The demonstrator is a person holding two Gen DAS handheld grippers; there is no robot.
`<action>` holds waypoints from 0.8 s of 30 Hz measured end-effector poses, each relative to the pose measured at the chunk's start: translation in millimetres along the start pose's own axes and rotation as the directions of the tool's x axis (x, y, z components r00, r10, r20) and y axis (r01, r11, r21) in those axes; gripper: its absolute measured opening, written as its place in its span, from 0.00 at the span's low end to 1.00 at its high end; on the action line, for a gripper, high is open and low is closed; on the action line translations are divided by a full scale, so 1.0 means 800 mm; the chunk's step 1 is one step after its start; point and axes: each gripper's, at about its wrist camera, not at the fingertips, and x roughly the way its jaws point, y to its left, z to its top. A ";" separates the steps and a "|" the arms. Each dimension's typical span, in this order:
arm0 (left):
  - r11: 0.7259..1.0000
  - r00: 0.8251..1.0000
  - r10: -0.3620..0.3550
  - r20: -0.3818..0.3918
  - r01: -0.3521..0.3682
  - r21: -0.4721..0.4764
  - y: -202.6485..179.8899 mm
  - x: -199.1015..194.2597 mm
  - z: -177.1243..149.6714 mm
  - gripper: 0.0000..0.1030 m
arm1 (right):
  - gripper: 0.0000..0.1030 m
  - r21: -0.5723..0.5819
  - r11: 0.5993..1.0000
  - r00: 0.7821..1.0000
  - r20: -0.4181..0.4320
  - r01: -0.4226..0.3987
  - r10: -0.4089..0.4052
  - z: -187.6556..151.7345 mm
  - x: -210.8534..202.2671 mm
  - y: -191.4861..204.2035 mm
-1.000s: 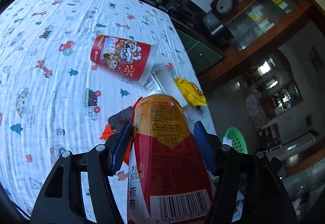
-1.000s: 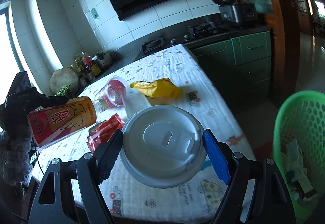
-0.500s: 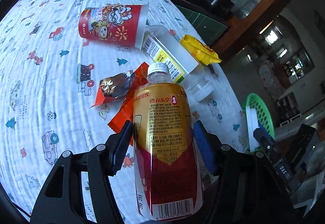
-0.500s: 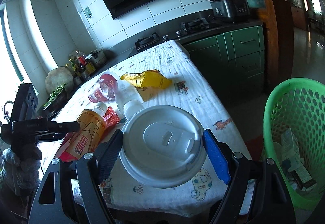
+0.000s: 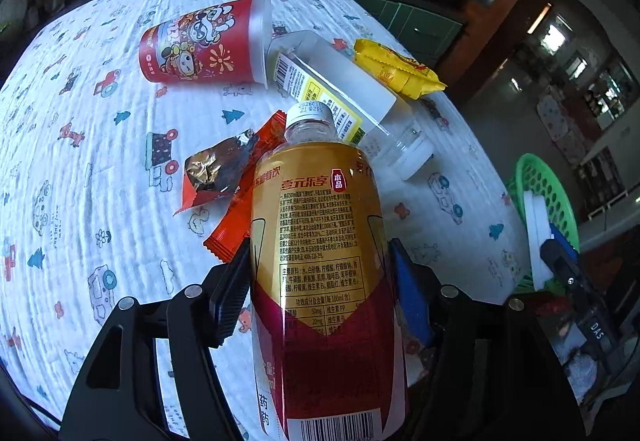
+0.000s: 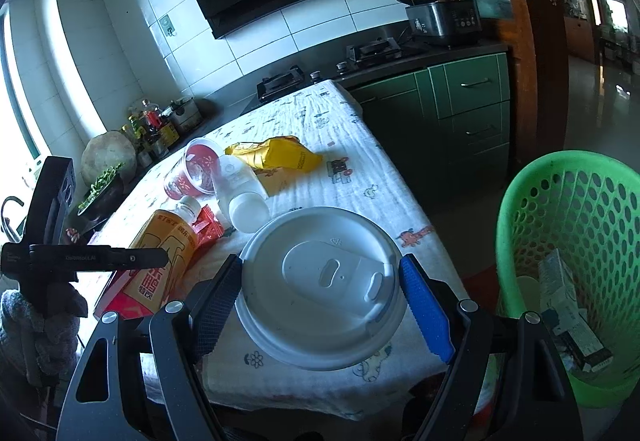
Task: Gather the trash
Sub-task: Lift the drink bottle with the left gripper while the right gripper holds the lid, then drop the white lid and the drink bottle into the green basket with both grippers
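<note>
- Between the left gripper's point(image 5: 320, 281) two fingers sits a gold-and-red drink bottle point(image 5: 324, 261), pinched at mid-body, its white cap pointing away from the camera over the table point(image 5: 80, 161).
- Its back label carries small Chinese print, a nutrition panel with "100ml" and "mg" values, a red tab reading "本品", and a barcode at the near end.
- Across at the right gripper point(image 6: 320, 301), the black and blue fingers close on the rim of a white cup lid point(image 6: 320, 289), which faces the camera with its sip tab visible, held over the table's near edge.
- On the cloth beyond lie a red cartoon-printed cup point(image 5: 204, 41) on its side, a clear bottle point(image 5: 340, 97) with a yellow label and barcode, a yellow snack bag point(image 5: 396, 71), and orange wrappers point(image 5: 224, 177) with a crumpled foil one on top.
- Beside the table stands a green basket point(image 6: 560, 241) holding boxes.
- "DAS" is printed on the right gripper's body, seen from the left wrist view.
</note>
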 end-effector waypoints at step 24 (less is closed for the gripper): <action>0.893 0.950 -0.312 0.029 0.283 0.350 -0.248 -0.018 0.049 0.63 | 0.75 0.254 0.893 0.924 -0.005 0.372 -0.383 -0.012 -0.097 -0.215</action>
